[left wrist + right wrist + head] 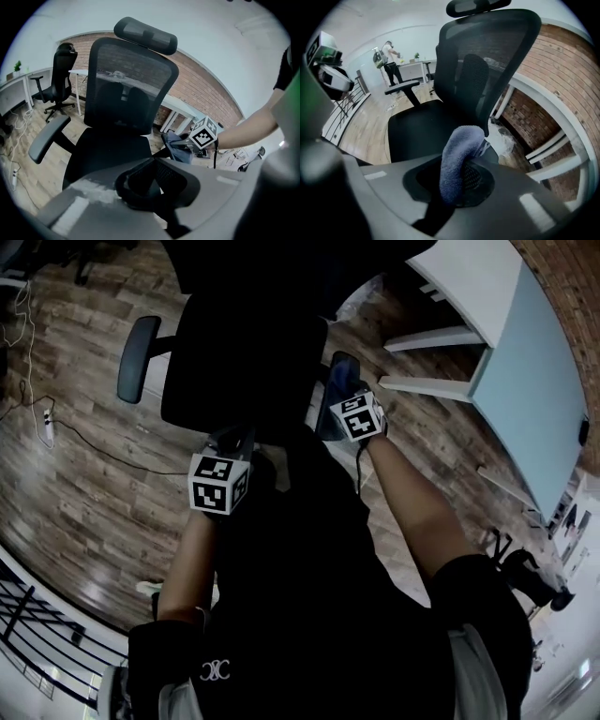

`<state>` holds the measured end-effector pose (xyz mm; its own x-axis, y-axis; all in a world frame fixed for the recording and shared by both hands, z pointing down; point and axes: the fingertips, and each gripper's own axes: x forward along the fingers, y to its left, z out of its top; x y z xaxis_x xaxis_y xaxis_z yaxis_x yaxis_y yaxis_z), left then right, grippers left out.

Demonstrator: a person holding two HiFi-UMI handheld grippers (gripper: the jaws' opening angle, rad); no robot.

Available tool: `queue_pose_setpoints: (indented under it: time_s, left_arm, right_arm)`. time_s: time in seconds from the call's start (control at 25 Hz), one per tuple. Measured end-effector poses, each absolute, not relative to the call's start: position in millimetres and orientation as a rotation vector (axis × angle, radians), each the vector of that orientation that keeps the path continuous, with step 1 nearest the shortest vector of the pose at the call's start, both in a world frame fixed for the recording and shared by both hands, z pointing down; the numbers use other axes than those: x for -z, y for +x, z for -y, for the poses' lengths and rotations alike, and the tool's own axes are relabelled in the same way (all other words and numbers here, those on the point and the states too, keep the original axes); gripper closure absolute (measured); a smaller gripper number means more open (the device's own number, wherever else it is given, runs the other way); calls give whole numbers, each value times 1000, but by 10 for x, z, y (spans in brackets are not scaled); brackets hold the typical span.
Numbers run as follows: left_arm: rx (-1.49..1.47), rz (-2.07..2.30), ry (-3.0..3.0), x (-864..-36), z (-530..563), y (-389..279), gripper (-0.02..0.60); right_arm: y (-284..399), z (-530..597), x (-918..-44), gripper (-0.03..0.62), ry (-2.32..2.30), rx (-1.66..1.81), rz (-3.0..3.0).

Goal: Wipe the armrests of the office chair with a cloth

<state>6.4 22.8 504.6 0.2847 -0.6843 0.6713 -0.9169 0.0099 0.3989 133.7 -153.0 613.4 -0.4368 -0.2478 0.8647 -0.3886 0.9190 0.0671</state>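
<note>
Mostly swallowed by the person's dark-shirted torso [309,596] in the head view, the black mesh-backed office chair [131,89] shows whole only in the left gripper view, from curved headrest [146,33] down to the seat. The right gripper [461,177] is clamped on a blue-grey towelling cloth [458,152], which rises out of the jaws and folds over itself. From the left gripper view the cloth hangs bunched just under that gripper's marker cube, at the chair's armrest on that side. The pad there is hidden beneath cloth and gripper.

The left gripper [152,182] hangs short of the seat's front edge. Its jaws seem pressed together with nothing between them, though the dark pads blur into the grey housing.

The other grey-padded armrest [47,138] juts out uncovered on the opposite side. Brown wooden plank floor [75,484] spreads around it, crossed by a thin black cable [103,450]. On the cloth's side a white-framed desk with a pale top [534,381] stands near the chair, its legs angled towards the armrest, so room is tighter there. A second black office chair [63,75] stands well apart, by the red brick wall [206,96].
</note>
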Motion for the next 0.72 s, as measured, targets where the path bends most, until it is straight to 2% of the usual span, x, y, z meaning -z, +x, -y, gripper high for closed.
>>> queue_pose_setpoints:
  time_s: [0.44, 0.72]
  left_arm:
    - [-153, 1612, 1562, -5245, -225, -37, 576]
    - [-112, 1664, 1480, -5432, -268, 124, 575]
  right_arm:
    - [958, 1587, -6194, 546, -551, 37, 1592]
    - [1138, 1268, -6409, 549, -1092, 56, 1059]
